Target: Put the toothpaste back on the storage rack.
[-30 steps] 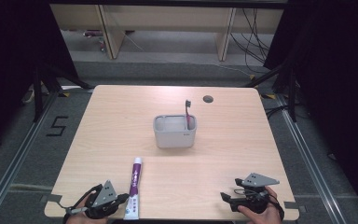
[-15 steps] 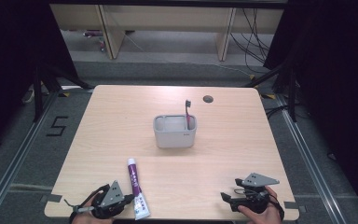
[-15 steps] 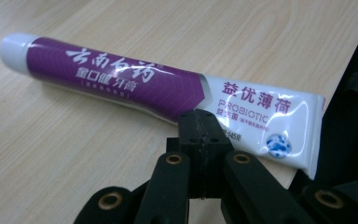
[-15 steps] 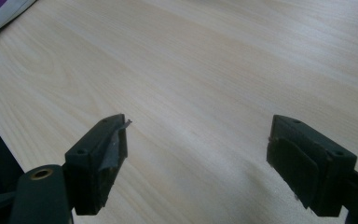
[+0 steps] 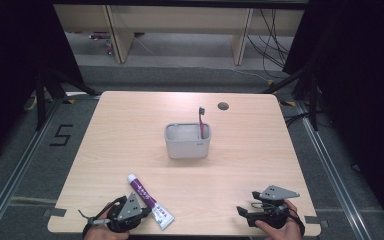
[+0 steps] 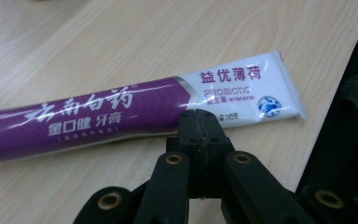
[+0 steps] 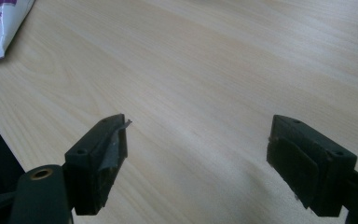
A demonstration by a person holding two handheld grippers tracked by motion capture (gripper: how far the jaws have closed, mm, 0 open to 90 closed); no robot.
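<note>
Left gripper pressed shut, empty, tips touching the purple-and-white toothpaste tube flat on the wooden table; right gripper spread wide, empty.

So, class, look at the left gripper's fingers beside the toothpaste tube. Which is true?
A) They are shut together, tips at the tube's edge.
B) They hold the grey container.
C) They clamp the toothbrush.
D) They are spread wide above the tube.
A: in the left gripper view the left gripper has its fingers pressed together, tips at the edge of the toothpaste tube, which lies flat on the table.
</note>
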